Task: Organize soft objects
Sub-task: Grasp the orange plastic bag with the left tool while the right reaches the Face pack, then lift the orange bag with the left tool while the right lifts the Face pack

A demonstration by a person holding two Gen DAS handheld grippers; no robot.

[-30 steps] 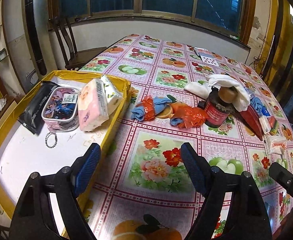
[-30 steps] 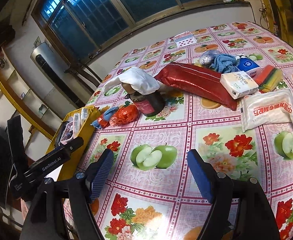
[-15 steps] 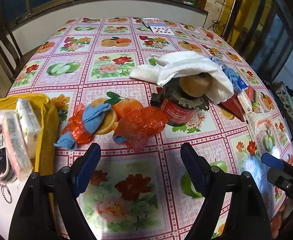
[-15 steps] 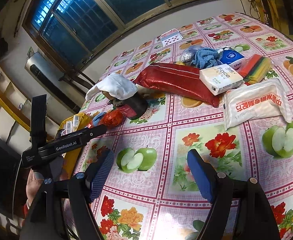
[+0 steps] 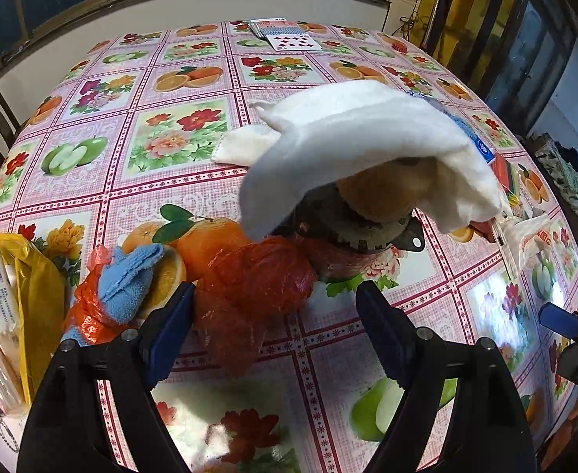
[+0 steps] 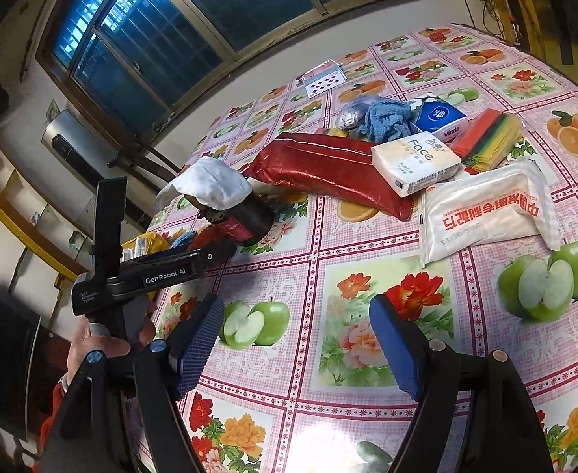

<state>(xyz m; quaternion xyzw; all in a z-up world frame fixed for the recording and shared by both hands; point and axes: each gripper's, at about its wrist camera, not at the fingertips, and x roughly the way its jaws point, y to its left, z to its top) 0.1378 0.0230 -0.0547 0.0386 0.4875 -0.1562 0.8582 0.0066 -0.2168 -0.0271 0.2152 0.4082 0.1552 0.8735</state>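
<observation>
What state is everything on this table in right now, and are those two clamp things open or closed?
Left gripper: jaws open, empty, at the orange bag.
Right gripper: jaws open, empty.
White cloth: draped over the jar.
Jar: tilted.
Orange bag: crumpled.
Playing cards: spread out.
</observation>
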